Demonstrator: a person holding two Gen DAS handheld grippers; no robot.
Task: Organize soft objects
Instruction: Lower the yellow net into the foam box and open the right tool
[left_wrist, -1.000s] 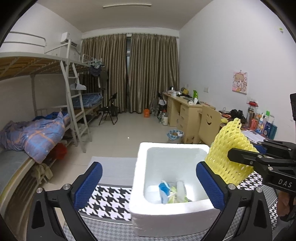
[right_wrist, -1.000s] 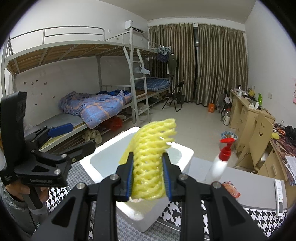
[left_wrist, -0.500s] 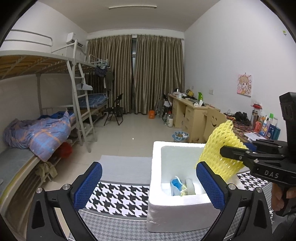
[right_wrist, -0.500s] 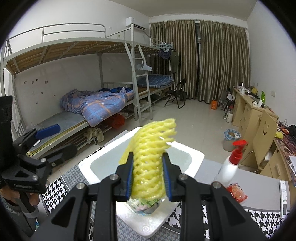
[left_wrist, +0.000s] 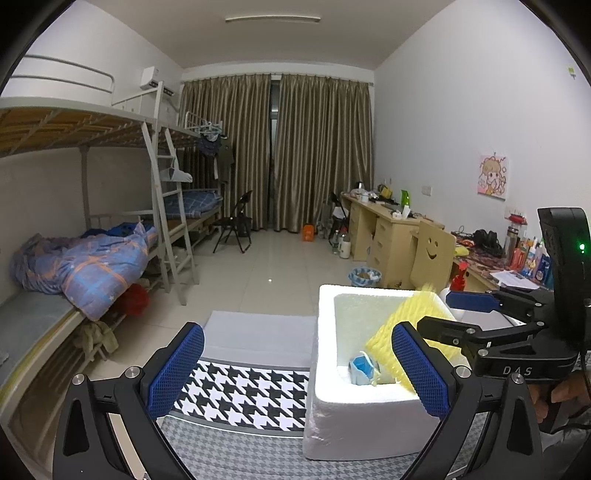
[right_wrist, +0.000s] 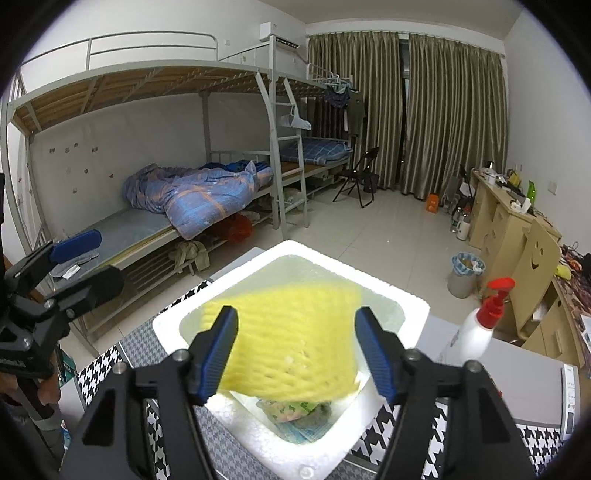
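Observation:
A white foam box (left_wrist: 325, 332) (right_wrist: 413, 306) stands on the houndstooth-covered table (left_wrist: 240, 391). My right gripper (right_wrist: 297, 350) is open over the box; a yellow foam net (right_wrist: 291, 339) (left_wrist: 406, 325) sits blurred between its spread fingers, dropping into the box. Inside lie a blue soft item (left_wrist: 360, 367) and a green-patterned packet (right_wrist: 291, 408). My left gripper (left_wrist: 291, 373) is open and empty, left of the box front; it shows at the left in the right wrist view (right_wrist: 79, 258).
A white spray bottle with a red pump (right_wrist: 476, 328) stands right of the box. A remote (right_wrist: 570, 395) lies at the table's right edge. A bunk bed (left_wrist: 74, 258) is left, desks (left_wrist: 388, 229) right, open floor beyond.
My right gripper has opened and let go of the yellow foam net, which has dropped from upright into the box. The left gripper has shifted left of the box.

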